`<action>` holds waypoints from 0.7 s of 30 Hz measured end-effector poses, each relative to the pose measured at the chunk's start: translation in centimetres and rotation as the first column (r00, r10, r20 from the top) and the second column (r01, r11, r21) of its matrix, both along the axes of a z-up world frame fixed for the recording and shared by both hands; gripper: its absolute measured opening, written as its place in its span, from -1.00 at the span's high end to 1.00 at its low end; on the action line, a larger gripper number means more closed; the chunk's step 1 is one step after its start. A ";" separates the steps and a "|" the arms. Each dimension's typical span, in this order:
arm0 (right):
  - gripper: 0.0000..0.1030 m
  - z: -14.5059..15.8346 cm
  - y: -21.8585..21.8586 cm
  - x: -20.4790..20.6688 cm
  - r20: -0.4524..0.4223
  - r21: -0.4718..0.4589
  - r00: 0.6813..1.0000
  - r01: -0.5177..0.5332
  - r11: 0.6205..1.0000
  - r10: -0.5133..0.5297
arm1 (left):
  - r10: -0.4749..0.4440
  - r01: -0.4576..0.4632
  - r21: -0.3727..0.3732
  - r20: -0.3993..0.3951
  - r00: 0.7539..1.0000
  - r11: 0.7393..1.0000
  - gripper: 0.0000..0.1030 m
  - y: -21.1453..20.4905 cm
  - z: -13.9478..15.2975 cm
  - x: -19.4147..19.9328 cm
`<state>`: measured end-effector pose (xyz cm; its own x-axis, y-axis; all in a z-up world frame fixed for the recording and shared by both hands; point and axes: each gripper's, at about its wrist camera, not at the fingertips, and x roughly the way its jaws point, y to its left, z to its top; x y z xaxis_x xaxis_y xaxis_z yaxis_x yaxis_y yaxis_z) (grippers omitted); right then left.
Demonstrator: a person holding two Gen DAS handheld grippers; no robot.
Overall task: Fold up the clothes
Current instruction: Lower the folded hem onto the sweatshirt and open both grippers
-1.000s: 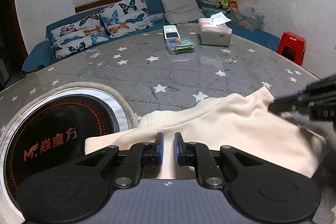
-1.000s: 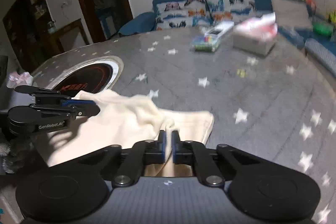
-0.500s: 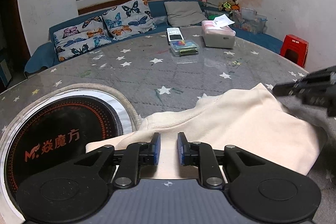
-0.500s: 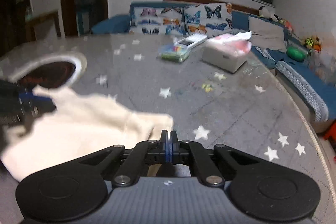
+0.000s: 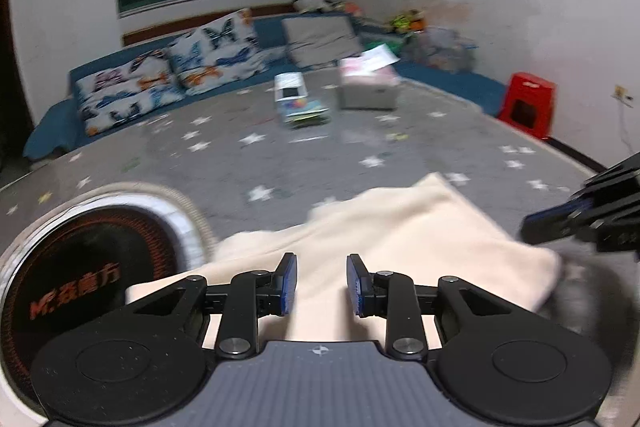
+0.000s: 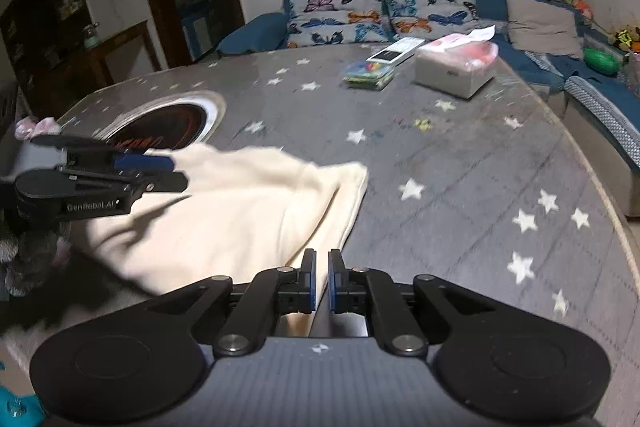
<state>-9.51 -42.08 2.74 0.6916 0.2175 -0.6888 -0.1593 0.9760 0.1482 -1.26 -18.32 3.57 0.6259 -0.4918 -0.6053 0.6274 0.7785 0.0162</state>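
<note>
Released since a second ago, the cream garment point(image 5: 404, 239) lies folded on the star-patterned surface point(image 5: 304, 163), beside the round black burner point(image 5: 84, 267). Over the garment's near edge the left tool point(image 5: 321, 283) is opening, pads off the cloth. At the garment's right edge the right tool point(image 6: 321, 281) has its fingers nearly together, gripping nothing.

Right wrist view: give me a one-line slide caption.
Cream garment lying folded on the star-patterned table; right gripper nearly shut, nothing between its jaws.
</note>
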 end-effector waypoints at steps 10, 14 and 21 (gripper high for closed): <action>0.85 -0.4 0.3 -1.1 0.012 0.123 0.999 -0.054 0.991 0.053 | -0.093 0.093 -0.031 -0.014 0.996 0.995 0.29 -2.4 0.4 -2.4; 0.82 -0.9 -0.3 -0.8 0.018 0.206 0.999 -0.038 0.978 0.036 | -0.081 0.080 -0.023 -0.028 0.996 0.997 0.29 -2.4 -0.1 -2.6; 0.42 -2.4 -1.5 0.3 0.005 0.349 1.000 -0.005 0.937 0.003 | -0.049 0.048 -0.015 -0.055 0.997 0.999 0.29 -1.8 -0.9 -2.5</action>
